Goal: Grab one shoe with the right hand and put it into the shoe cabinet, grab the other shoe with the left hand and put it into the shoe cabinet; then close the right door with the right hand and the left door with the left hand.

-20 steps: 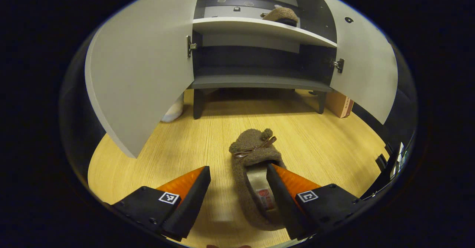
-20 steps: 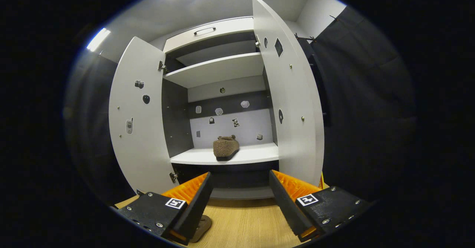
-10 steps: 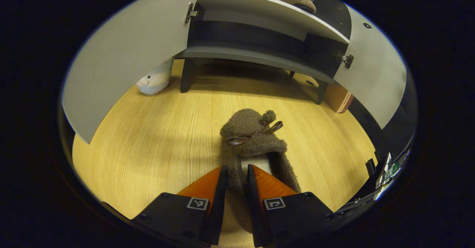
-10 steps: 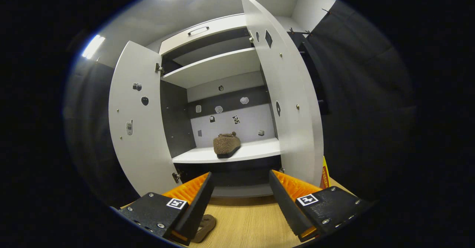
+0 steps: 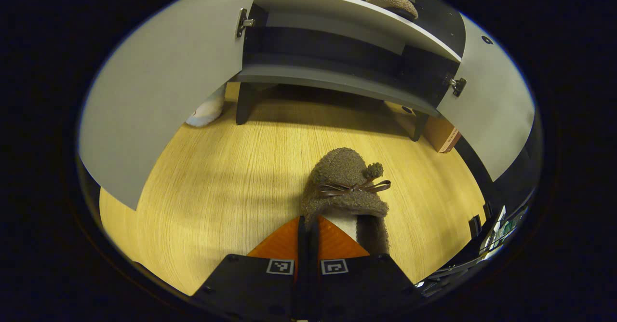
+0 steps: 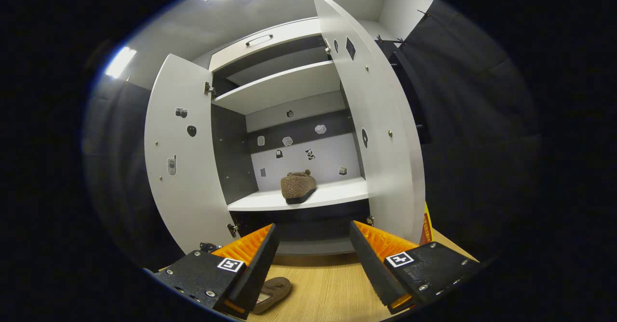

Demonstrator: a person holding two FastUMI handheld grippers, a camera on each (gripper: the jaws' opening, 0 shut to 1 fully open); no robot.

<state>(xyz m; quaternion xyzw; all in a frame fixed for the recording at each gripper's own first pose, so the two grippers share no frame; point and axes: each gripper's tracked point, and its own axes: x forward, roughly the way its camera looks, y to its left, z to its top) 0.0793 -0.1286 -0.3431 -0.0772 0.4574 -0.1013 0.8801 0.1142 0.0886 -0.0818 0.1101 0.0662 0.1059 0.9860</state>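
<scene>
L gripper (image 5: 308, 225): clamped on slipper (image 5: 344, 187) wall, floor (image 5: 217, 187). R gripper (image 6: 312, 245): wide, nothing held. 2nd slipper (image 6: 298, 186): cabinet shelf (image 6: 332, 194). Doors open.

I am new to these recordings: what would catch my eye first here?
In the left gripper view, the left gripper is pinched on the side of a fuzzy brown slipper on the wooden floor. In the right gripper view, its twin sits on a white shelf between two open doors, beyond the open right gripper.
</scene>
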